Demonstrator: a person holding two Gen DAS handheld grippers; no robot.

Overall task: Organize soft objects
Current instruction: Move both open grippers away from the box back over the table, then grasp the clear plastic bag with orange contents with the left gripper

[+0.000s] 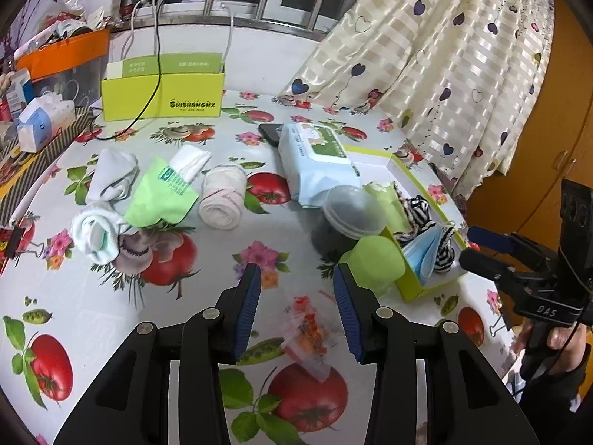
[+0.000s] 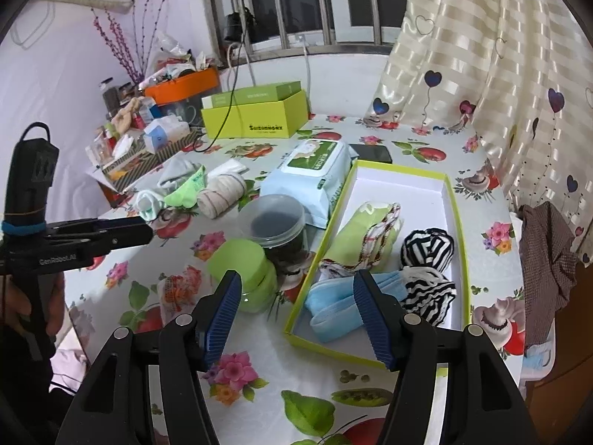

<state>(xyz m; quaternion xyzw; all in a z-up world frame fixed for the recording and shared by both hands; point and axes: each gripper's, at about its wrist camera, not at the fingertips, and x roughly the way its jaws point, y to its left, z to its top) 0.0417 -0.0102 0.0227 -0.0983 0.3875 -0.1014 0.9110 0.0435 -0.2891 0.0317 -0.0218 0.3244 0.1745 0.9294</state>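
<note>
My right gripper (image 2: 296,282) hangs open over the near end of the lime-rimmed tray (image 2: 457,222), nothing pressed between its pads. In the tray lie folded blue masks (image 2: 333,304), two black-and-white striped sock bundles (image 2: 426,248) and a green cloth with red-white trim (image 2: 361,239). My left gripper (image 1: 296,278) is open and empty above the tablecloth, over a small orange packet (image 1: 307,330). Farther back lie a beige rolled sock (image 1: 222,200), a green cloth (image 1: 161,194), a white sock (image 1: 111,174), a white-green rolled sock (image 1: 96,239) and a small white roll (image 1: 191,161).
Left of the tray stand a clear-lidded jar (image 2: 274,222) and a green-lidded jar (image 2: 244,267); a wet-wipes pack (image 2: 311,174) and a phone (image 2: 370,152) lie behind. A lime box (image 1: 163,98) and clutter line the back left. A curtain (image 1: 444,74) hangs at the right.
</note>
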